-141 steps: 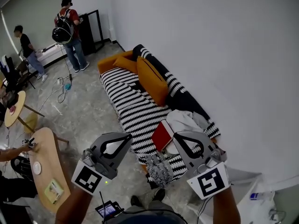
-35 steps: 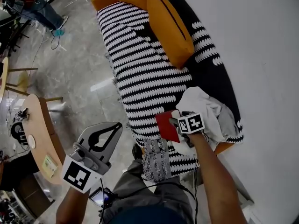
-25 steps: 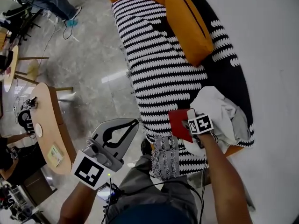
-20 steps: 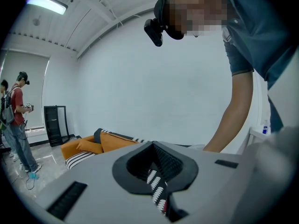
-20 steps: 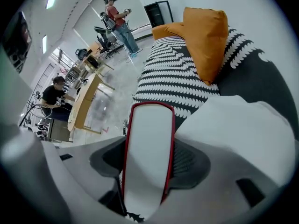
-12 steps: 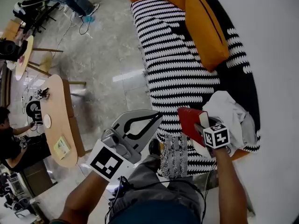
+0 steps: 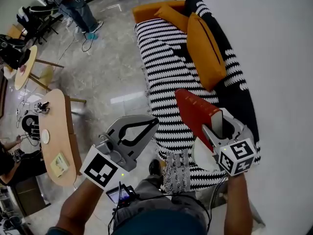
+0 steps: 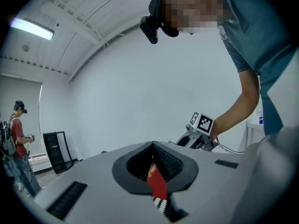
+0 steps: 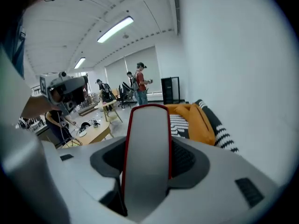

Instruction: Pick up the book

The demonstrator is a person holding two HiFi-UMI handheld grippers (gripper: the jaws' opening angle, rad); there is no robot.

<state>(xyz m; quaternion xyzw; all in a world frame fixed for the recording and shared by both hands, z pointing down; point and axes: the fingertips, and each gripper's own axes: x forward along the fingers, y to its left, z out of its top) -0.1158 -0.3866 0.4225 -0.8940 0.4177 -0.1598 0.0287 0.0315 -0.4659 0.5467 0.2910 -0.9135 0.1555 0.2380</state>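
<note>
The book (image 7: 194,112) is red-covered, with pale page edges facing the right gripper view (image 9: 147,143). It is lifted clear of the striped sofa (image 7: 166,82) and tilted, with its top toward the orange cushion (image 7: 205,58). My right gripper (image 7: 221,125) is shut on its lower end, one jaw on each cover. My left gripper (image 7: 149,123) hangs over the floor in front of the sofa, its tips together and nothing held. Through its jaws (image 8: 153,147) a sliver of the red book (image 8: 158,185) shows.
A white cloth (image 7: 201,155) and a patterned throw (image 7: 173,173) lie on the sofa's near end, under the book. A curved wooden table (image 7: 56,141) stands at left. People (image 7: 78,6) stand far back. A white wall runs along the right.
My right gripper closed on the book on the sofa and has risen with it, tipping it up. The left gripper rose a little beside it.
</note>
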